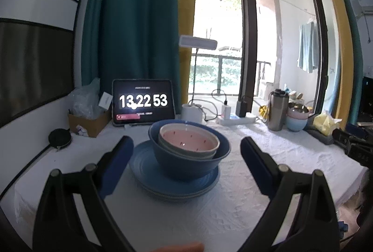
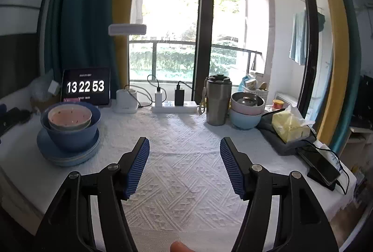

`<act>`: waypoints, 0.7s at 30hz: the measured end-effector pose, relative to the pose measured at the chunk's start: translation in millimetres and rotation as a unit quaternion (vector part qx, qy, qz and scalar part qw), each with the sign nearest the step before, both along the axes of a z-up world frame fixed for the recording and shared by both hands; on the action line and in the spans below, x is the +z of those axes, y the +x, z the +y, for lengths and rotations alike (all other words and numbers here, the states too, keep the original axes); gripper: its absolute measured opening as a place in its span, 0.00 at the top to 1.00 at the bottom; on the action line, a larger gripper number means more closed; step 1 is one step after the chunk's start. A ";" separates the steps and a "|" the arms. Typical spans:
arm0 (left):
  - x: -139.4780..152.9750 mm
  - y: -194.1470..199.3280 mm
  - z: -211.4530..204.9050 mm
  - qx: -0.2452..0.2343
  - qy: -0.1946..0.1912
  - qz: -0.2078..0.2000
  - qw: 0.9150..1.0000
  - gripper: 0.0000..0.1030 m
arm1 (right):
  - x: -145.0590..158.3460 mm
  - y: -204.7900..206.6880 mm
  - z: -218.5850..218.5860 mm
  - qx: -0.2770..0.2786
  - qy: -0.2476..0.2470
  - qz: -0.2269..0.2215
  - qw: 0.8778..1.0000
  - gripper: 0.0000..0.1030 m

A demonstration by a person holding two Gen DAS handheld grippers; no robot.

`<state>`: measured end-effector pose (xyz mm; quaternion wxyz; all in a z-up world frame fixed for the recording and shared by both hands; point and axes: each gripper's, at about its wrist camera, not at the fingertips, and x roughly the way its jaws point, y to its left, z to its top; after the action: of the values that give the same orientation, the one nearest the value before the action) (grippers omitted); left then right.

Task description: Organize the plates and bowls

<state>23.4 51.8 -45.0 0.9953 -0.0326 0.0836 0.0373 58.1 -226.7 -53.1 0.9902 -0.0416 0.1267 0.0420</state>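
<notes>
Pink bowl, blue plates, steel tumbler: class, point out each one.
pink bowl [image 1: 187,138]: left wrist view, on its pink inside.
blue plates [image 1: 142,163]: left wrist view, on the top plate's bare left rim.
steel tumbler [image 2: 217,102]: right wrist view, on its body.

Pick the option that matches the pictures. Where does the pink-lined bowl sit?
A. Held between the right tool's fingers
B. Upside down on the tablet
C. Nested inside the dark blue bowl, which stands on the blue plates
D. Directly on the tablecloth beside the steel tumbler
C: the pink-lined bowl sits nested in the dark blue bowl, which stands on the stacked blue plates.
</notes>
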 end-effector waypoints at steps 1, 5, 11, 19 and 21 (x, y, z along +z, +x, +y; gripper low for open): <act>2.3 -2.0 -0.6 -0.002 0.001 -0.005 1.000 0.09 | 2.1 -1.0 -2.4 -0.001 0.003 0.000 1.000 0.35; 9.3 -7.2 -1.8 -0.012 -0.003 -0.014 1.000 0.09 | 5.8 -2.4 -2.4 0.005 0.000 0.001 1.000 0.35; 13.8 -9.3 -0.8 -0.013 -0.003 -0.016 1.000 0.09 | 5.1 -2.7 4.1 0.016 -0.003 0.003 1.000 0.35; 14.8 -9.6 -2.8 -0.016 -0.003 -0.016 1.000 0.09 | 5.9 -2.8 2.1 0.016 0.006 0.006 1.000 0.35; 14.6 -9.7 -4.0 -0.018 -0.002 -0.014 1.000 0.09 | 7.1 -3.3 0.8 0.020 0.015 0.008 1.000 0.35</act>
<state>13.7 47.8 -30.4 0.9967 -0.0340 0.0706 0.0192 54.7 -225.9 -46.0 0.9886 -0.0291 0.1328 0.0640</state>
